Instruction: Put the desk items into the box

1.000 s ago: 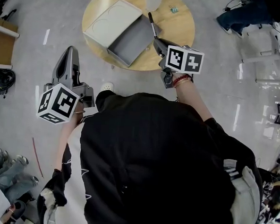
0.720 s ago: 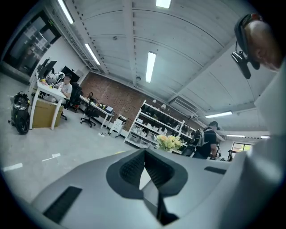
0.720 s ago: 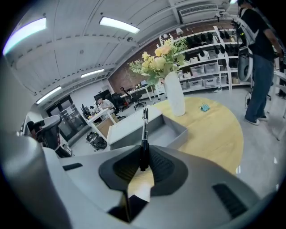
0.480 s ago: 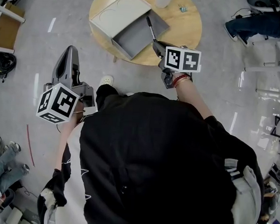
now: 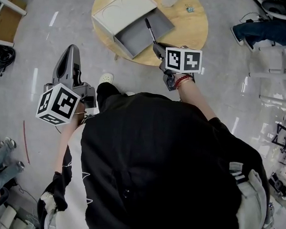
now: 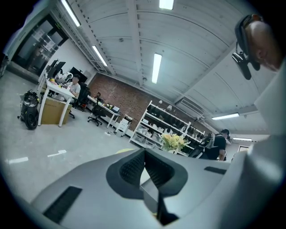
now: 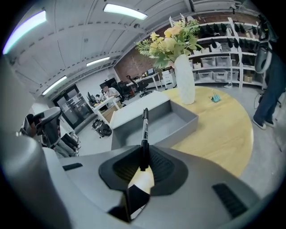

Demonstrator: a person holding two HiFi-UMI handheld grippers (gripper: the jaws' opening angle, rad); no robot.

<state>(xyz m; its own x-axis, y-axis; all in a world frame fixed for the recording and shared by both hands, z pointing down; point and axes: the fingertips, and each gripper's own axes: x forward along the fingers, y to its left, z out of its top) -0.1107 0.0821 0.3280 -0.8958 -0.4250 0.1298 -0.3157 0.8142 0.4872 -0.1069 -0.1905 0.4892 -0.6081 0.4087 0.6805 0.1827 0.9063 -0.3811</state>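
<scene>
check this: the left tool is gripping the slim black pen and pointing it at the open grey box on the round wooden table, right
Wrong tool: the right gripper view shows the right tool shut on the slim black pen. The left tool is shut on nothing. The pen does point at the open grey box on the round wooden table.

right gripper [image 5: 158,46] edged forward, its pen [image 5: 151,32] now reaching over the open box [image 5: 132,39] rather than its edge

left gripper [image 5: 72,51] low at the side, fingers together, right gripper [image 5: 158,46] forward, fingers clamping pen [image 5: 149,29]
</scene>
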